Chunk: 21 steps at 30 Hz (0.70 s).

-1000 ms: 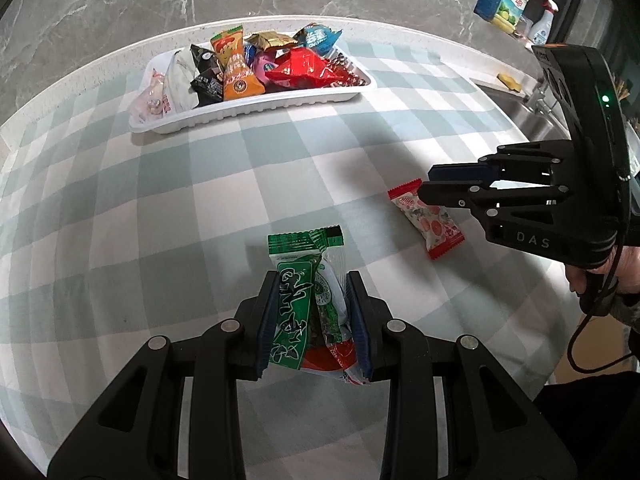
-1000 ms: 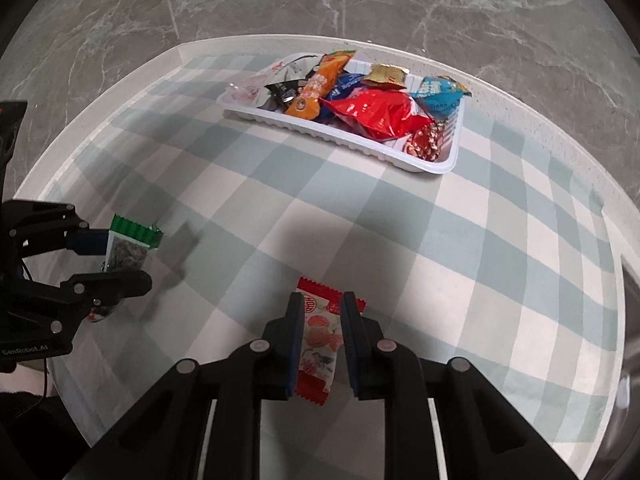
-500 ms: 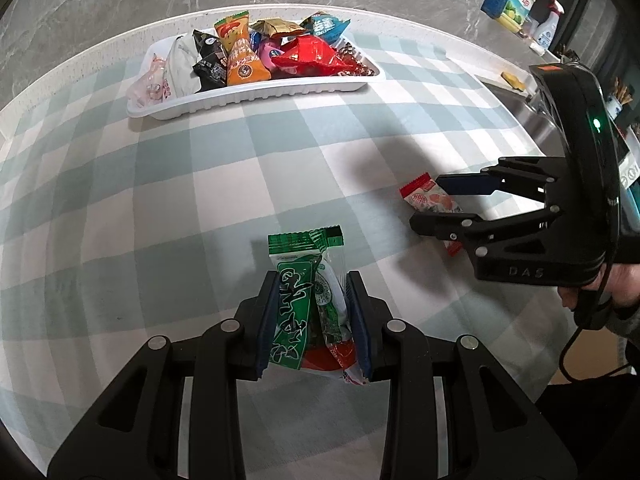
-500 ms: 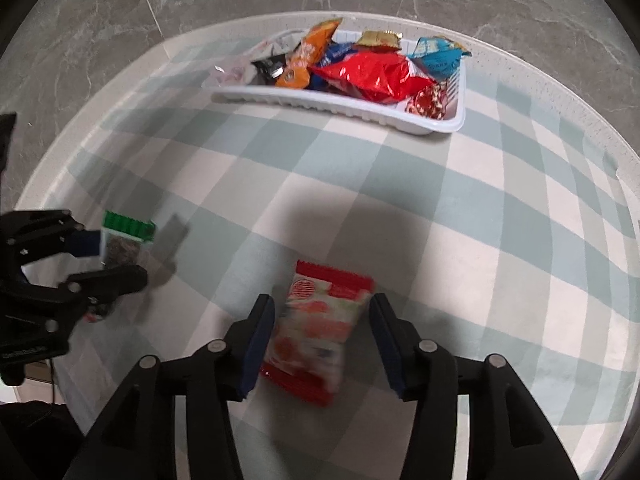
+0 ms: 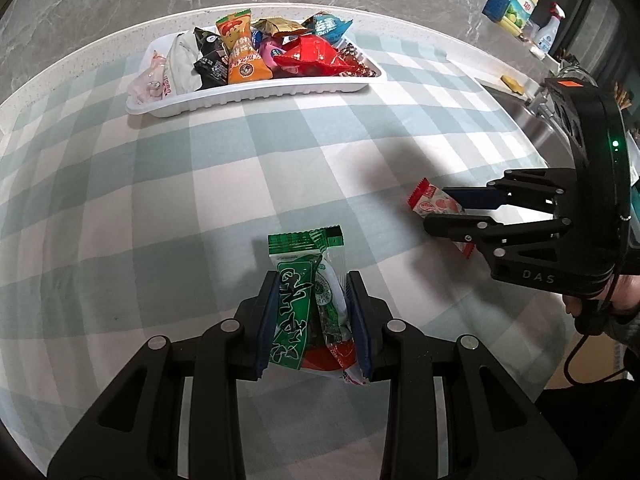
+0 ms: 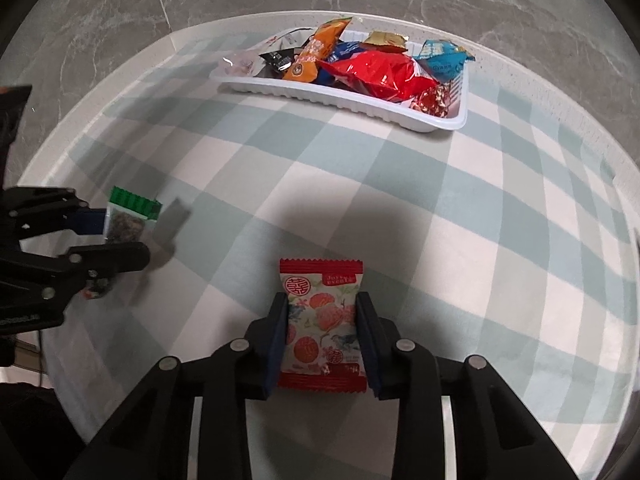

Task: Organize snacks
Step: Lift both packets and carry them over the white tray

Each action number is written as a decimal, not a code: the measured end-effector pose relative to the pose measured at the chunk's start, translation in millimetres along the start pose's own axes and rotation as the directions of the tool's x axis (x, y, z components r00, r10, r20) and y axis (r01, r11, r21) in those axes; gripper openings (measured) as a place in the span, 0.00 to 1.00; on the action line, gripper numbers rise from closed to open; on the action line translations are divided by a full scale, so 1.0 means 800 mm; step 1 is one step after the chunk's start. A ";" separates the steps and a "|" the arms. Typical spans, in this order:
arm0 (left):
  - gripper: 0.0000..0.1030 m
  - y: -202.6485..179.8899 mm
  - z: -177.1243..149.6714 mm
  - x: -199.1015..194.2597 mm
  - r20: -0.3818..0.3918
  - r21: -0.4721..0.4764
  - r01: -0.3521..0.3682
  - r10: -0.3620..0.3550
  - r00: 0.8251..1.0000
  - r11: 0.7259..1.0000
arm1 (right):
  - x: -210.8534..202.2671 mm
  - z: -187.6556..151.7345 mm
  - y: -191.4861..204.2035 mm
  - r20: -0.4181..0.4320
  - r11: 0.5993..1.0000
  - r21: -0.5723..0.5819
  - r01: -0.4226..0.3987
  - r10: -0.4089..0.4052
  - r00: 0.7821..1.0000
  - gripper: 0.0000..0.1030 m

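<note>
My left gripper [image 5: 312, 280] is shut on a green snack packet [image 5: 298, 304], held upright a little above the checked cloth; the right wrist view shows the same green packet [image 6: 132, 212] in the left gripper [image 6: 128, 236]. My right gripper [image 6: 322, 300] straddles a red and white packet [image 6: 322, 320] with orange fruit print. Its jaws are closing and the pads touch the packet's two long sides. From the left wrist view, the right gripper [image 5: 436, 208] holds this red packet [image 5: 430, 202] low over the cloth. A white tray [image 5: 256, 92] at the far side holds several snack bags.
The round table carries a pale green checked cloth [image 6: 440, 220]. Beyond its right side are a sink counter with a yellow sponge [image 5: 512, 82], a spray bottle [image 5: 550, 30] and a colourful box [image 5: 516, 0]. A person's hand [image 5: 624, 300] holds the right gripper.
The right gripper let go of the red packet, spread wide around it, and has come in again on its sides; the packet now faces flat. The left gripper kept its grip and place.
</note>
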<state>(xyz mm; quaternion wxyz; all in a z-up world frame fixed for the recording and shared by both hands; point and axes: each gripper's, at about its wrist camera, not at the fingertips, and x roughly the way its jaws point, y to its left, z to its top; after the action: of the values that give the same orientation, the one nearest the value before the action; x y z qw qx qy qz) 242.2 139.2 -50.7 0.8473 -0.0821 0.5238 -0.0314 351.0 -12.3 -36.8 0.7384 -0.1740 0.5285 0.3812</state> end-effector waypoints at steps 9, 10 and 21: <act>0.30 0.005 0.009 -0.008 0.020 -0.011 0.022 -0.022 1.000 1.000 | -0.026 0.011 -0.013 0.052 0.994 0.087 -0.071 0.067 0.996 0.34; 0.30 0.006 0.011 -0.009 0.024 -0.012 0.026 -0.026 0.999 1.000 | -0.028 0.014 -0.014 0.057 0.993 0.089 -0.075 0.070 0.996 0.34; 0.30 0.026 0.045 -0.029 0.077 -0.022 0.039 -0.037 0.996 0.999 | -0.051 0.067 -0.018 0.128 0.989 0.092 -0.113 0.101 0.987 0.34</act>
<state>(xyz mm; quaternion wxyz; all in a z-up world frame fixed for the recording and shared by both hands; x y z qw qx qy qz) 263.1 166.5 -17.9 0.8649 -0.1030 0.4897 -0.0380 390.3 -1.7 19.0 0.7557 -0.0850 0.5087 0.4037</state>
